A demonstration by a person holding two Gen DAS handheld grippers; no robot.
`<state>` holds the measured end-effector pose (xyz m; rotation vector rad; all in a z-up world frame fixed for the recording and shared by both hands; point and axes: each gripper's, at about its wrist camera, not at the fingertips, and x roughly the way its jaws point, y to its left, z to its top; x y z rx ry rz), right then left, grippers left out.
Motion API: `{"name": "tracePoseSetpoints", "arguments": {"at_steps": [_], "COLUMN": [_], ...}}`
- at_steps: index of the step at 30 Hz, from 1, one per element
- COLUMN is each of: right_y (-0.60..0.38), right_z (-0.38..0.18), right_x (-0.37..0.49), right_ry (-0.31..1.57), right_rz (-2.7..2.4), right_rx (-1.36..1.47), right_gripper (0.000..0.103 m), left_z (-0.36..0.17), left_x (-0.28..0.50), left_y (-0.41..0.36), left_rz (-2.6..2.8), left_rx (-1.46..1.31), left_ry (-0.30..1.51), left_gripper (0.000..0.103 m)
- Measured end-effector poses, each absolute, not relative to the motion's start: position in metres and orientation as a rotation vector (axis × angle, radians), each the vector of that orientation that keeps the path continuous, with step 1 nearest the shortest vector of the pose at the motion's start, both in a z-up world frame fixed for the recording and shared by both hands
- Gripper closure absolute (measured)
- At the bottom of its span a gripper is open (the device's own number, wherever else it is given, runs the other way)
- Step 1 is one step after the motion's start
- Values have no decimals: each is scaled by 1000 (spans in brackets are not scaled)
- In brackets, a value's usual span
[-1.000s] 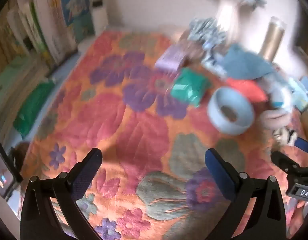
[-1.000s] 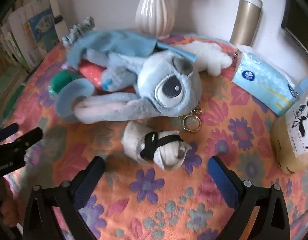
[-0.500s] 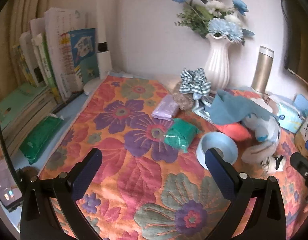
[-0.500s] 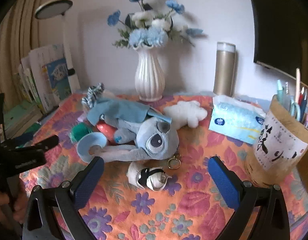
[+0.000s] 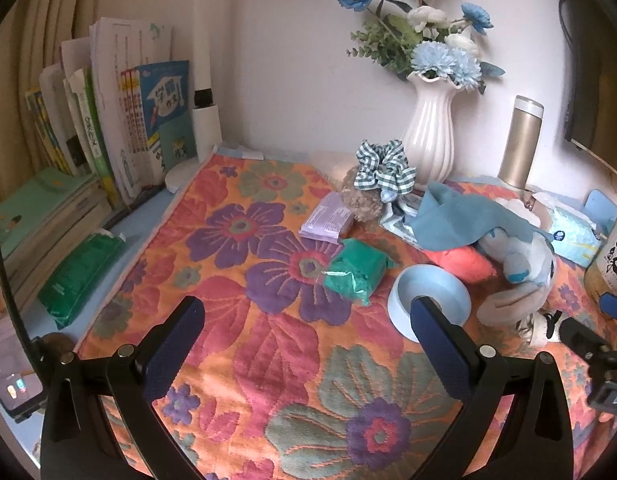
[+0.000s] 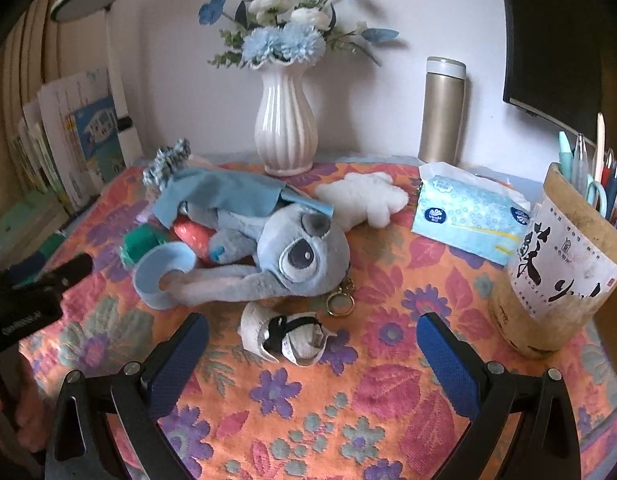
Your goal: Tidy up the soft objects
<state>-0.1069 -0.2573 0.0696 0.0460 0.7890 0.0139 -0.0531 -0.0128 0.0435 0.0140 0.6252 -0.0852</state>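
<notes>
Both the left tongs [image 5: 306, 330] and right tongs [image 6: 312, 346] gape wide, empty. Nothing is picked yet; likely next, the rolled socks [image 6: 286, 338], just before the plush toy [image 6: 276, 256].

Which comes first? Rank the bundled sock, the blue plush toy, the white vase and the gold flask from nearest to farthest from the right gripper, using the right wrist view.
1. Bundled sock, just ahead between the fingers.
2. Blue plush toy, behind it, left of centre.
3. White vase and gold flask, both at the back wall; too close to call.
</notes>
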Motion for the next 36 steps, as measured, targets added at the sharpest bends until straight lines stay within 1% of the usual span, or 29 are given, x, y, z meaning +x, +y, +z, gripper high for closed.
{"name": "tracePoseSetpoints", "arguments": {"at_steps": [36], "right_y": [-256], "right_z": [64], "right_x": [-104], "right_ry": [811], "right_rz": [-5], "right_rx": [33], "right_gripper": [0], "left_z": [41], "left_x": [-51], "left_y": [-18], "left_rz": [-101], "left_rx": [13], "left_ry": [648], "left_gripper": [1]}}
